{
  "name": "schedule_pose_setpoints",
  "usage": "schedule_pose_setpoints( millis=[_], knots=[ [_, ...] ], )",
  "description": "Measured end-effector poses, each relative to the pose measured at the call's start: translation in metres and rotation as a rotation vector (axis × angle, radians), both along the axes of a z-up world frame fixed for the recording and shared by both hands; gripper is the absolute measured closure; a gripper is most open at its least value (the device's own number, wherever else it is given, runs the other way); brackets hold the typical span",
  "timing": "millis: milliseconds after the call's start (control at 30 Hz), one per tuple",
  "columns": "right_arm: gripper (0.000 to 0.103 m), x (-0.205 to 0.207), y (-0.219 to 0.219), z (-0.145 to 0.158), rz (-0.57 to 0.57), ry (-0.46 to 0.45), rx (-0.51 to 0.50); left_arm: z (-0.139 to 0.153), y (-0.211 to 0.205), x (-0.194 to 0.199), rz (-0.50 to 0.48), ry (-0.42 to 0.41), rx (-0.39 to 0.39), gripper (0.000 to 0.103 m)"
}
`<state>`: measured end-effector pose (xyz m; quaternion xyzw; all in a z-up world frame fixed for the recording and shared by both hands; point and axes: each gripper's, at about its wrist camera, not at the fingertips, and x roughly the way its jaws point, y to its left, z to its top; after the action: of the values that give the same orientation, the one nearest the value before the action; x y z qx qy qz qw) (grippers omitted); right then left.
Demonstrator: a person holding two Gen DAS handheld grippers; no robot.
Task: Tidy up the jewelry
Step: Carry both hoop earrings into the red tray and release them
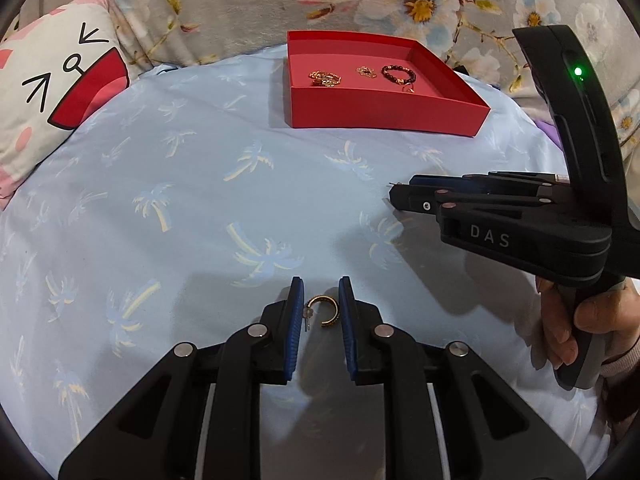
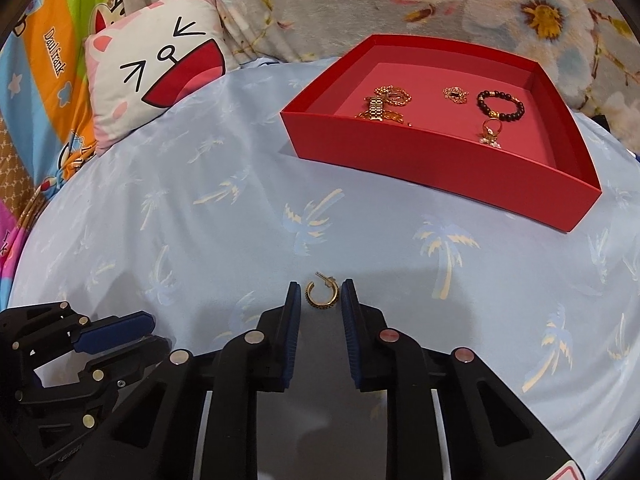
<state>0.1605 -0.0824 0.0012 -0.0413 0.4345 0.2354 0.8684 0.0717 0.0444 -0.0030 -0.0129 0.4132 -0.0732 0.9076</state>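
A gold hoop earring (image 1: 323, 311) lies on the blue palm-print sheet between the open fingers of my left gripper (image 1: 320, 292). A second gold hoop earring (image 2: 322, 295) lies between the open fingers of my right gripper (image 2: 320, 294). Neither gripper touches its earring. A red tray (image 1: 384, 110) stands further back and holds gold chains (image 2: 384, 106), a small gold piece (image 2: 455, 94), a dark bead bracelet (image 2: 501, 105) and a ring (image 2: 490, 128). The right gripper (image 1: 394, 196) shows from the side in the left wrist view; the left gripper (image 2: 154, 330) shows at the lower left of the right wrist view.
A cartoon-face pillow (image 1: 60, 92) lies at the back left. A floral blanket (image 1: 400, 0) runs along the back. A striped colourful cloth (image 2: 40, 80) lies far left. The blue sheet (image 1: 200, 200) covers the surface between grippers and tray.
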Motion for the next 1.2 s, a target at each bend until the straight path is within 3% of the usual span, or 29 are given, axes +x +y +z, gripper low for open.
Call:
schedule_pose_setpoints(
  millis=[567, 700, 800, 967, 1067, 1200],
  knots=[
    [0.088, -0.004, -0.024, 0.004, -0.046, 0.002, 0.033, 0.0, -0.001, 0.001, -0.015, 0.004, -0.007, 0.086],
    [0.088, -0.002, -0.046, 0.025, -0.095, -0.024, 0.071, 0.008, -0.006, 0.009, -0.047, 0.013, -0.013, 0.086],
    [0.088, 0.004, -0.064, 0.05, -0.138, -0.073, 0.094, 0.03, -0.01, 0.023, -0.067, -0.028, -0.013, 0.086],
    [0.088, 0.041, -0.093, 0.084, -0.21, -0.106, 0.099, 0.083, -0.02, 0.071, -0.092, -0.106, -0.022, 0.086],
    [0.088, 0.075, -0.107, 0.092, -0.247, -0.076, 0.131, 0.108, -0.031, 0.111, -0.094, -0.14, -0.035, 0.086],
    [0.088, 0.119, -0.119, 0.091, -0.29, -0.036, 0.169, 0.12, -0.051, 0.172, -0.079, -0.137, -0.036, 0.086]
  ],
)
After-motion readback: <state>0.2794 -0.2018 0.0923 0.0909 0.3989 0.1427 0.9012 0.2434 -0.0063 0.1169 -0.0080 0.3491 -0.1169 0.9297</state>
